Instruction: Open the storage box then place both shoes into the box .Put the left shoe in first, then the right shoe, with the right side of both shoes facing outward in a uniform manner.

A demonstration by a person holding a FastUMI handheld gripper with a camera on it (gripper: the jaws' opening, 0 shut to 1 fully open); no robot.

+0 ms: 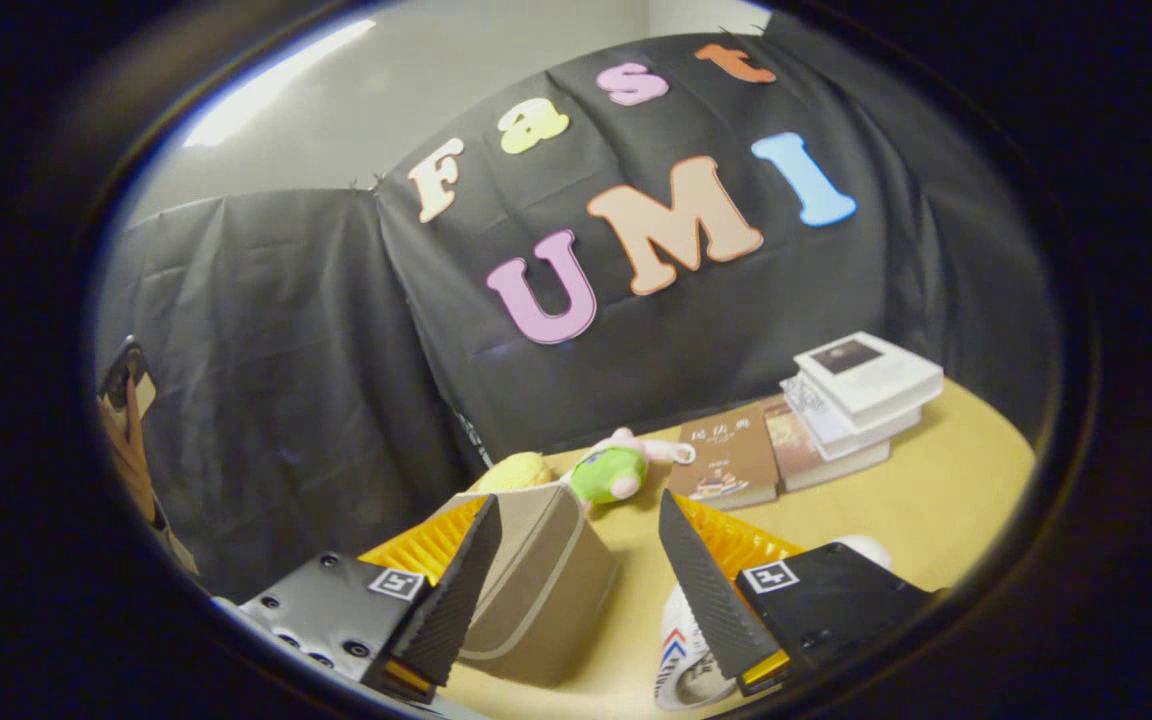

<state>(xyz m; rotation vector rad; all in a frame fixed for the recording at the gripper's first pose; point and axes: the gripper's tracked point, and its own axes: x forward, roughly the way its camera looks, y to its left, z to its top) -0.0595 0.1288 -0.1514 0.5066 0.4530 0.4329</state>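
My gripper (576, 520) is open, its two fingers wide apart with nothing held between them. A beige storage box (536, 590) with a pale trim line sits on the tan table (946, 500), close against the left finger and partly between the fingers. Its lid looks closed. A white shoe (681, 655) with red and blue stripes lies low beside the right finger, mostly hidden behind it. A rounded white shape (868, 548), maybe part of a shoe, peeks over the right finger's mount.
Beyond the fingers lie a green and pink plush toy (614, 470), a yellow soft thing (514, 470), a brown book (728, 458) flat on the table and a stack of books (861, 395). A person (131, 430) stands past the table's left side.
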